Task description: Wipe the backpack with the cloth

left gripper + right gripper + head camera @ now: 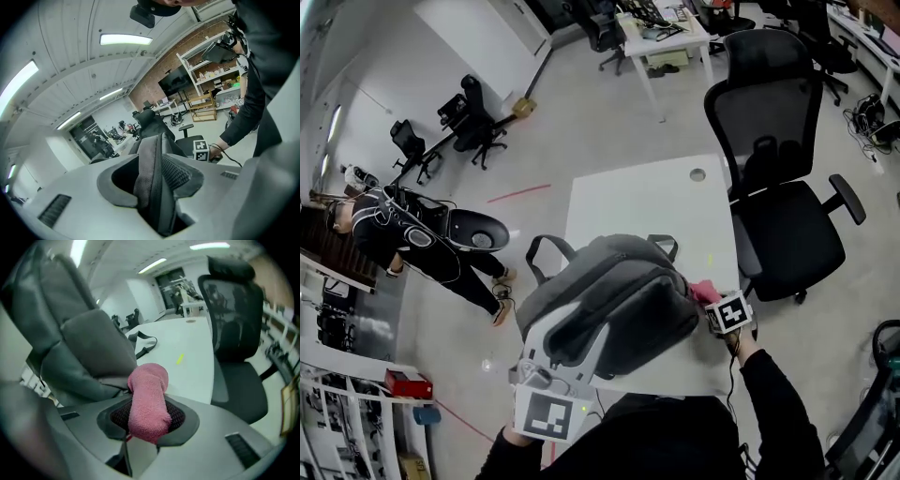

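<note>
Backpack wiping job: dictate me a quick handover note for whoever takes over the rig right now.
Left hand-held gripper: shut on a grey padded fold of the backpack, steadying it.
Right hand-held gripper: shut on the pink cloth.
The backpack is on the white table, at its near edge. The cloth is at the backpack's right side, contact unclear.
Done: both grips made.
Left: wipe the backpack with the cloth; no wiped area can be told.

Backpack [609, 300] blocks the table's [647, 206] near end; the far half lies bare, office chair [778, 225] alongside right
</note>
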A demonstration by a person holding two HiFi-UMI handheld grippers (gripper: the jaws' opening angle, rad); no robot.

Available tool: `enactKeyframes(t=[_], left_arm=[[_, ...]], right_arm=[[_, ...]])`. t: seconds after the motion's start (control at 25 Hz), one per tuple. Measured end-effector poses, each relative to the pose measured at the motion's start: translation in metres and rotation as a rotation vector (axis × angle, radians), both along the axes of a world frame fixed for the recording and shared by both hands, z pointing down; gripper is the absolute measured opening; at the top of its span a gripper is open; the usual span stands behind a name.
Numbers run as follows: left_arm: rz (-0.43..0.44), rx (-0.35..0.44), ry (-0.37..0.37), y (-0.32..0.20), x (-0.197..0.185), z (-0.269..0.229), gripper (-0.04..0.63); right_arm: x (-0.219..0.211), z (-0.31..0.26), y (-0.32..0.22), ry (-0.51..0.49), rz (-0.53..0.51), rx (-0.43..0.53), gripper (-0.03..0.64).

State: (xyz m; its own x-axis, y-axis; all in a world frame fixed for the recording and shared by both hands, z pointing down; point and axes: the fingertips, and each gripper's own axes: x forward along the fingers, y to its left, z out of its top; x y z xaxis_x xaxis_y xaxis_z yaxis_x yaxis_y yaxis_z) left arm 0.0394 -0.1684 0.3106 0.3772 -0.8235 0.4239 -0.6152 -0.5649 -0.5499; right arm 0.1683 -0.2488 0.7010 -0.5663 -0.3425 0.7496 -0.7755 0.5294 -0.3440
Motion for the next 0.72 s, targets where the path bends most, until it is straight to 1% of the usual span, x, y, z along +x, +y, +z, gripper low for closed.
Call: enactKeyframes(t=[0.04, 0.08, 0.12, 0.2, 0.28, 0.4, 0.44, 0.48, 0.52, 0.56, 0.6, 0.64, 0.72], left_arm=[[-0.003, -0.003, 0.002, 0.0, 0.0, 0.0, 0.155], [-0.005, -0.006, 0.003, 0.001, -0.001, 0.001, 0.155], [-0.005, -0.007, 0.004, 0.002, -0.001, 0.0, 0.155], [0.004, 0.006, 0.007, 0.001, -0.001, -0.002, 0.155], [0.014, 0.023, 0.007, -0.001, 0.0, -0.005, 0.155], [0.007, 0.027, 0.01, -0.005, -0.005, -0.005, 0.155], [0.0, 0.024, 0.016, -0.006, -0.007, -0.003, 0.155], [-0.007, 0.021, 0.021, -0.006, -0.009, -0.002, 0.155], [-0.013, 0.018, 0.023, -0.006, -0.01, 0.0, 0.155], [-0.016, 0.019, 0.024, -0.006, -0.01, 0.001, 0.155], [-0.015, 0.023, 0.023, -0.007, -0.01, 0.001, 0.155], [-0.013, 0.028, 0.022, -0.008, -0.009, 0.001, 0.155], [-0.011, 0.035, 0.022, -0.008, -0.009, 0.0, 0.155]], right_arm=[[0.004, 0.0, 0.0, 0.053, -0.013, 0.04, 0.13], [0.007, -0.006, 0.0, 0.043, 0.004, 0.06, 0.13], [0.008, -0.016, -0.003, -0.009, 0.043, 0.069, 0.13], [0.012, -0.055, -0.011, -0.166, 0.13, 0.104, 0.13], [0.013, -0.12, -0.02, -0.354, 0.178, 0.19, 0.13], [0.014, -0.236, -0.016, -0.62, 0.17, 0.379, 0.13], [0.013, -0.267, -0.008, -0.694, 0.154, 0.432, 0.13], [0.009, -0.289, 0.0, -0.757, 0.134, 0.463, 0.13], [0.002, -0.301, 0.01, -0.803, 0.107, 0.47, 0.13], [-0.007, -0.3, 0.019, -0.83, 0.077, 0.456, 0.13], [-0.017, -0.289, 0.026, -0.834, 0.055, 0.426, 0.13], [-0.025, -0.27, 0.03, -0.819, 0.054, 0.384, 0.13], [-0.029, -0.221, 0.034, -0.773, 0.115, 0.273, 0.13]])
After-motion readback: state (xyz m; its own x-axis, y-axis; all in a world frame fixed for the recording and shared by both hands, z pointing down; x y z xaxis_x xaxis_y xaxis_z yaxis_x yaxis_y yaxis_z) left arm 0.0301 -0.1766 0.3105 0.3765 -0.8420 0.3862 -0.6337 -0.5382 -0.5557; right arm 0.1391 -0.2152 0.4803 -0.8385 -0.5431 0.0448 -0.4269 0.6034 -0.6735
